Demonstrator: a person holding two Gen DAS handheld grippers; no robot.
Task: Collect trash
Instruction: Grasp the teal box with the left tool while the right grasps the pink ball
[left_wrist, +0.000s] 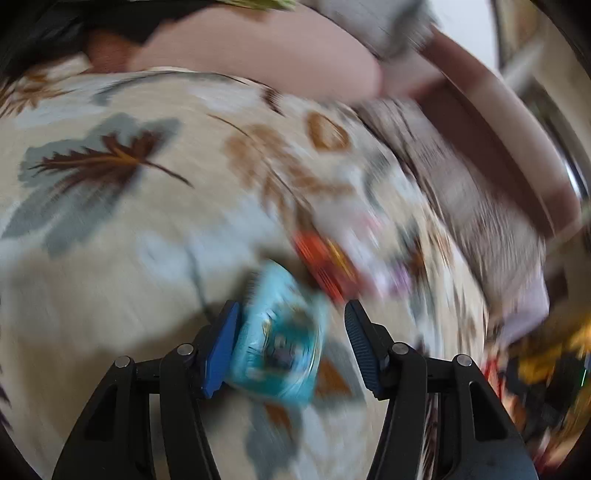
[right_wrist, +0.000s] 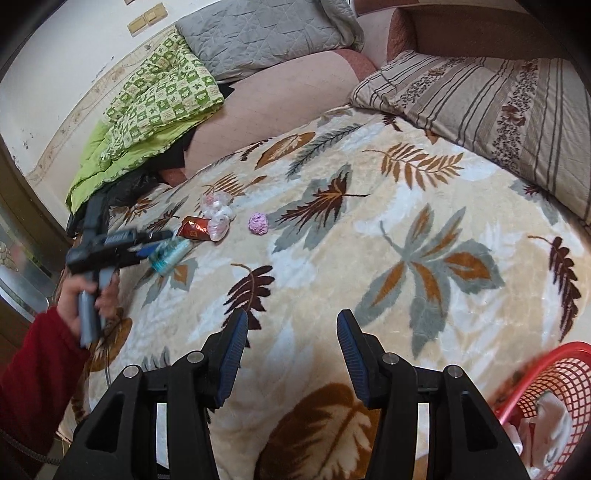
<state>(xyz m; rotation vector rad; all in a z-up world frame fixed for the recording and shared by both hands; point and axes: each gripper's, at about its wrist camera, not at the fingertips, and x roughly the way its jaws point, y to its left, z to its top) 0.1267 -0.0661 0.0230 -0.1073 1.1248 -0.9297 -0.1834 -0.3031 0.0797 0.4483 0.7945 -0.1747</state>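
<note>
wrappers (right_wrist: 207, 225) on blanket (right_wrist: 369, 258) | basket (right_wrist: 554, 387) right | pillows (right_wrist: 480, 99) behind

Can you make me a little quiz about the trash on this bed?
1. True or false: the left gripper has a blue wrapper between its fingers.
2. Which is nearest the purple paper ball? A) red basket B) clear plastic wrappers C) striped pillow
3. Fill in: the right gripper is ____.

Key: 1 true; 2 B; 3 open
</note>
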